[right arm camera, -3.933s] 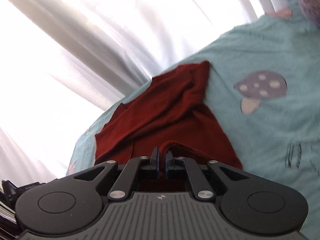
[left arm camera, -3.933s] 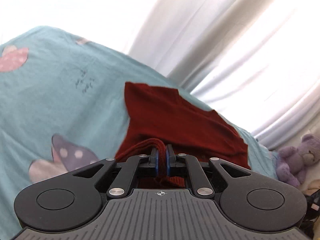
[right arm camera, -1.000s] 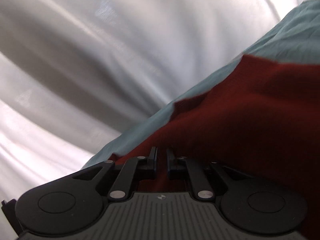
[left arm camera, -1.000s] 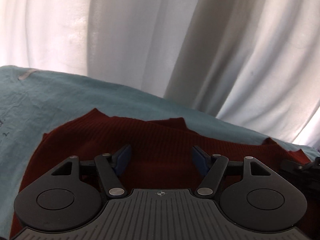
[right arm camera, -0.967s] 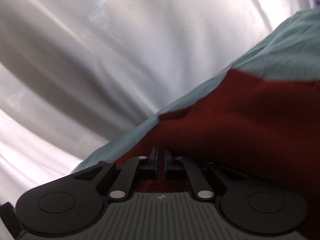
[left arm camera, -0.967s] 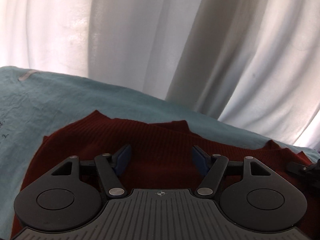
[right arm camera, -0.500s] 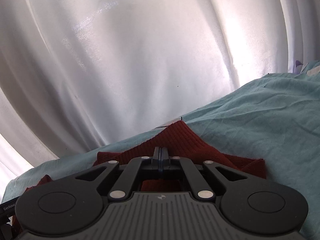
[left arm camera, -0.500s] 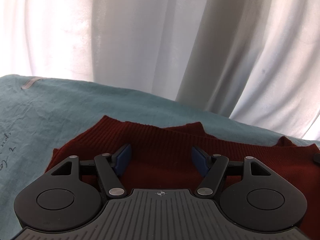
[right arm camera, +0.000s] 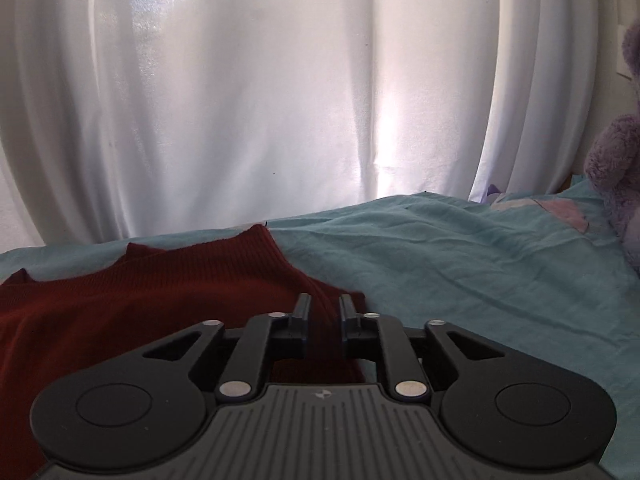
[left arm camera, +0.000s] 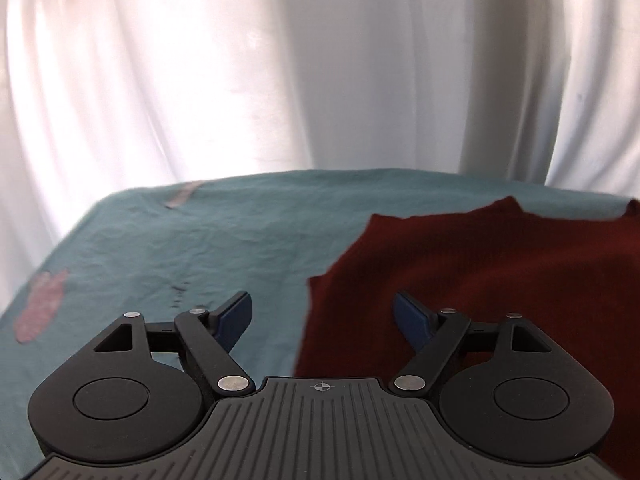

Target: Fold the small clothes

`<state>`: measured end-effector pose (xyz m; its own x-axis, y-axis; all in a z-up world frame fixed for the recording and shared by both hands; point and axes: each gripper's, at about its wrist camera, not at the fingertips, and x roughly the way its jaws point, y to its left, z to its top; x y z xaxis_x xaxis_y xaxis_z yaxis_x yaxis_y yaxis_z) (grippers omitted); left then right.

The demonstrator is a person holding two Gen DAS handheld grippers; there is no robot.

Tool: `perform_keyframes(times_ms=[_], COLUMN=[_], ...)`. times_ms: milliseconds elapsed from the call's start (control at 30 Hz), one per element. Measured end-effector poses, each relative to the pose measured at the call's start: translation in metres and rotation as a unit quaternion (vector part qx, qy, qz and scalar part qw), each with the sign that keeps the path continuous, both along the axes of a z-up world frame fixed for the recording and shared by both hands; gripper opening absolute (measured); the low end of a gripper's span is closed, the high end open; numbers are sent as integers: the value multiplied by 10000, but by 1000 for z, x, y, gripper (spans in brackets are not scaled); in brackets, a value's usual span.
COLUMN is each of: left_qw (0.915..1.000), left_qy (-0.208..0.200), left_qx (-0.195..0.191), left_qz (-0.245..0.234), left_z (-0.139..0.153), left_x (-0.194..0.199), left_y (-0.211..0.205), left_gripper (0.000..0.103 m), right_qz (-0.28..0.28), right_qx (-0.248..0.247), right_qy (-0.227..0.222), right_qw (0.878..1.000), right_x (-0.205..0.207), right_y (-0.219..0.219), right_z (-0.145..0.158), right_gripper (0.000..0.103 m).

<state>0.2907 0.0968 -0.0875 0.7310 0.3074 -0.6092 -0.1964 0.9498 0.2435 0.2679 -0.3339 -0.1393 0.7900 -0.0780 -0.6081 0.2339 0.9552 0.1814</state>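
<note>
Through the left wrist view, I am seeing my left gripper spread wide over the sheet, with the sweater lying at lower right. Through the right wrist view, my right gripper is standing slightly parted around a sweater fold at lower left.

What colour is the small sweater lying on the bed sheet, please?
The sweater is dark red, a ribbed knit, seen best in the left wrist view.

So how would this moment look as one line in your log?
left gripper: open, empty | right gripper: narrow gap, fabric between | red sweater: on teal sheet
</note>
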Motion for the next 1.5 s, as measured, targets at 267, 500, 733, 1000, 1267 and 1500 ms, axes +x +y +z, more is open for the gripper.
perform_keyframes(times_ms=[267,500,733,1000,1267,1500], left_qw=[9633,9431,9347,8800,8580,8095], left_qy=[413,728,643,859,606,437], left_qx=[-2650,-3244,-3496,-4668,-5094,-5848], left_qz=[-78,-105,62,154,249,298], left_z=[8,3,0,-8,-25,-44], left_x=[-87,-93,-97,-108,-81,-40], left_y=[43,32,43,65,73,96], left_gripper=[83,69,56,54,50,48], right_qz=[-407,-137,-503,545,1920,2655], right_qx=[1029,1707,1059,590,911,443], right_qy=[293,271,257,-368,-172,-174], right_qw=[9934,9849,9928,9961,9770,9629], right_x=[-93,-80,-77,-81,-48,-29], right_y=[-22,-23,-20,30,124,201], right_z=[-15,-23,-15,22,21,14], right_gripper=[40,27,7,10,12,12])
